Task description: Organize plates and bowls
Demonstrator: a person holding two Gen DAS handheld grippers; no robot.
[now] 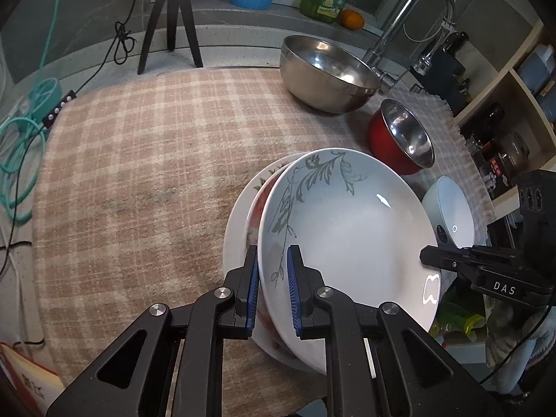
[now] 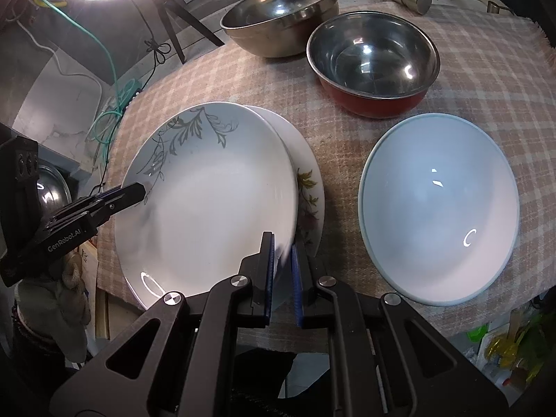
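The left gripper (image 1: 272,253) and the right gripper (image 2: 282,243) both squeezed the leaf plate (image 2: 215,187) tight, over the flower plate (image 2: 307,187).

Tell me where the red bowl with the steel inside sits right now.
The red bowl stands on the checked cloth, just in front of the large steel bowl and behind the pale blue bowl, to the right of the stacked plates.
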